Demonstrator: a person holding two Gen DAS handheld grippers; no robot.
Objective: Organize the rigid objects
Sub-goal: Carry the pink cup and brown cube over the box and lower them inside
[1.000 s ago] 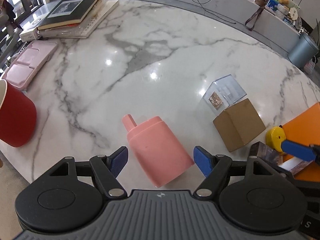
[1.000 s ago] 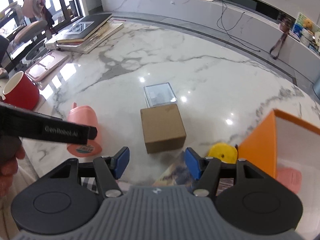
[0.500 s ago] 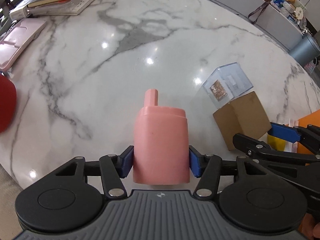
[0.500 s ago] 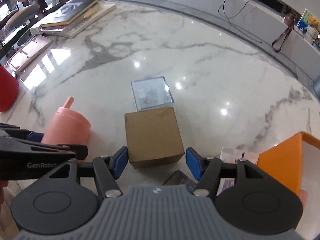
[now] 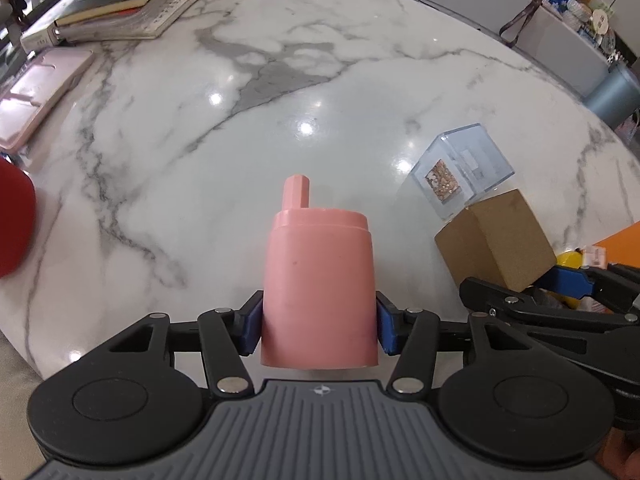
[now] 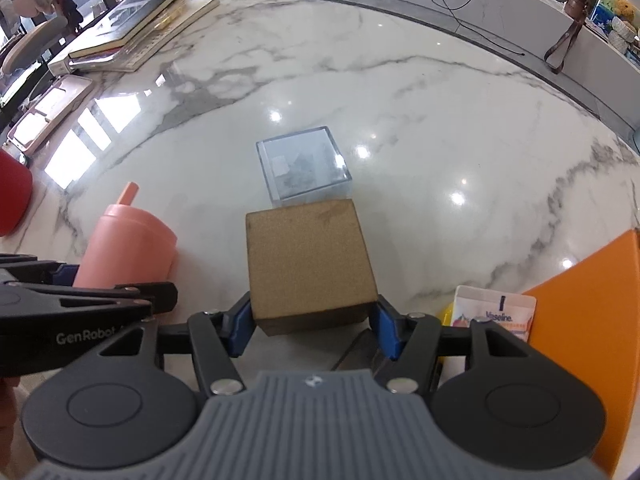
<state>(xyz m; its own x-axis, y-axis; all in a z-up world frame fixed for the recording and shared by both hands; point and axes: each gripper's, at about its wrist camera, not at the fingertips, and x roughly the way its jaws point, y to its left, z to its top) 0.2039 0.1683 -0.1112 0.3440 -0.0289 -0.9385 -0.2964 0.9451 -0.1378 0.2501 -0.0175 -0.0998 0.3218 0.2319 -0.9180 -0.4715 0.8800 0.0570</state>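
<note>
My left gripper (image 5: 318,330) is shut on a pink bottle (image 5: 318,280) with a spout, lying along the fingers on the marble table (image 5: 200,128). The bottle also shows in the right wrist view (image 6: 124,252). My right gripper (image 6: 312,328) has its blue pads against both sides of a brown cardboard box (image 6: 308,260); the box also shows in the left wrist view (image 5: 496,240). A clear plastic box (image 6: 304,168) sits just behind the cardboard box, touching it.
An orange box (image 6: 588,320) stands at the right, with a Vaseline packet (image 6: 496,312) and a yellow object (image 5: 572,260) beside it. A red mug (image 6: 12,196), a pink tray (image 5: 36,92) and stacked books (image 5: 132,0) lie at the left.
My left gripper has closed tighter on the pink bottle. My right gripper has moved forward around the cardboard box and closed on its sides.
</note>
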